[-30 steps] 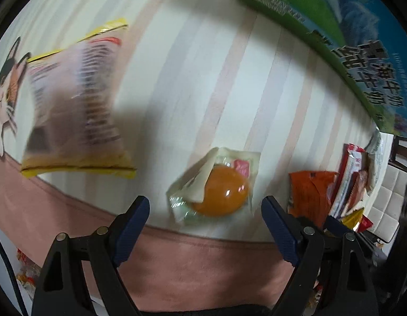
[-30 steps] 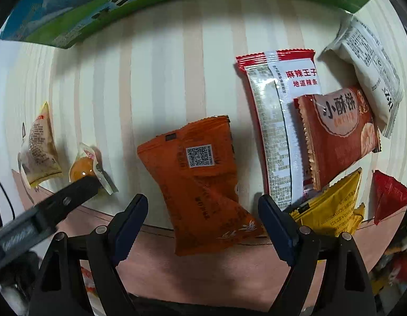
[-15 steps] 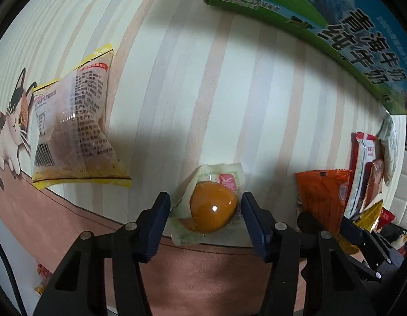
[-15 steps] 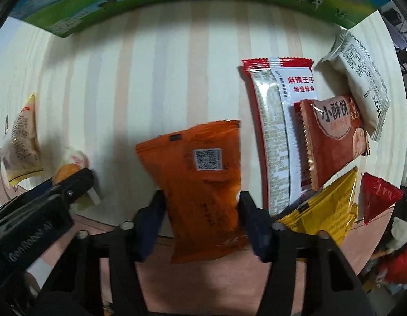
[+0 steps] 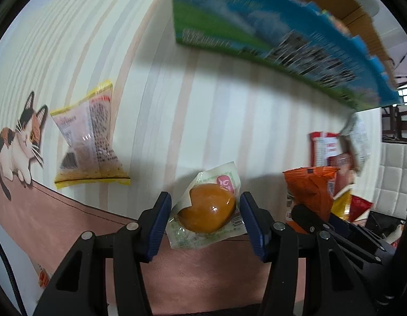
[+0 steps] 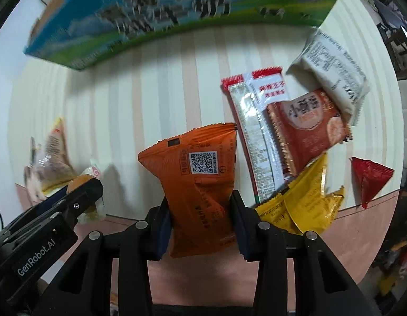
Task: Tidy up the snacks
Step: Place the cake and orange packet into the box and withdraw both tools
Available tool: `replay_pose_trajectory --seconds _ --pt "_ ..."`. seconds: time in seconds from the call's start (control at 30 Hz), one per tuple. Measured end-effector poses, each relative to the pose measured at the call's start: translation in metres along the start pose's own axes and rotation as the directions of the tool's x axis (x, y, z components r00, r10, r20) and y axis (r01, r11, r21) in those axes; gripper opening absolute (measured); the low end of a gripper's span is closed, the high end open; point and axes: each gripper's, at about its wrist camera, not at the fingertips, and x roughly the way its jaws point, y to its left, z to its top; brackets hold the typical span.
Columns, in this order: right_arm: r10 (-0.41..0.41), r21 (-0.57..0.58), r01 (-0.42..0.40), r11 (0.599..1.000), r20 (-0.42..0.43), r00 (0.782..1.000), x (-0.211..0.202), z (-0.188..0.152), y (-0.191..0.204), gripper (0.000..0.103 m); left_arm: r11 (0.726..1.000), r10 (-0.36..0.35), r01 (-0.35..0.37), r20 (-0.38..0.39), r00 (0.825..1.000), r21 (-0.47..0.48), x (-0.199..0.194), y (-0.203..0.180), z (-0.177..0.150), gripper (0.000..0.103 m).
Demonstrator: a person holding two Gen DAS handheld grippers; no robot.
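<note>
Both grippers loaded: one snack packet clamped in each, ready for transfer.

The left gripper (image 5: 204,216) has its jaws drawn narrow onto the egg packet (image 5: 207,212), pads bearing on the packet's two sides; the packet appears lifted clear of the striped tablecloth (image 5: 229,121). The right gripper (image 6: 200,220) has its jaws pinched tight across the lower half of the orange packet (image 6: 197,184), which stands upright between them. The milk carton box (image 6: 156,15) lies beyond both; a heap of other packets (image 6: 295,137) lies to the right. Judgement: the lift should proceed straight up and level, grip pressure held steady since the wrappers look slippery, and the two grippers kept apart to avoid fouling during carriage.
</note>
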Motion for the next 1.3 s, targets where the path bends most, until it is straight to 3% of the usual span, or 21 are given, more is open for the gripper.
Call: replay_pose_trajectory --seconds 0.23,0.4,0.5,0.63,0.77,0.97,1.3 --pt "0.106 0.03 -0.11 0.994 0.101 0.989 -0.071 0.015 -0.005 0.043 0.995 -0.088 0.082 0.112 0.99 0.058 -0.079 -0.03 0.022 0.051" --pt "0.175 0.036 -0.186 0.982 0.209 0.962 -0.14 0.044 -0.012 0.042 0.985 -0.152 0.135 0.168 0.974 0.108 -0.126 -0.055 0.059 0.051" --pt "0.191 0.041 -0.21 0.977 0.276 0.942 -0.184 0.073 -0.023 0.042 0.982 -0.155 0.129 0.193 0.969 0.139 -0.145 -0.071 0.087 0.051" --pt "0.155 0.052 -0.183 0.982 0.335 0.929 -0.213 0.113 -0.028 0.043 0.982 -0.127 0.095 0.199 0.972 0.161 -0.154 -0.082 0.128 0.051" --pt "0.105 0.077 -0.139 0.987 0.342 0.934 -0.215 0.158 -0.039 0.043 0.986 -0.083 0.056 0.17 0.982 0.158 -0.14 -0.084 0.166 0.051" --pt "0.026 0.125 -0.066 0.99 0.296 0.955 -0.181 0.213 -0.055 0.043 0.992 -0.016 0.007 0.073 0.997 0.127 -0.096 -0.074 0.21 0.052" --pt "-0.031 0.156 -0.003 0.988 0.21 0.977 -0.122 0.257 -0.069 0.045 0.988 0.076 -0.068 -0.055 0.996 0.137 -0.031 -0.067 0.229 0.054"
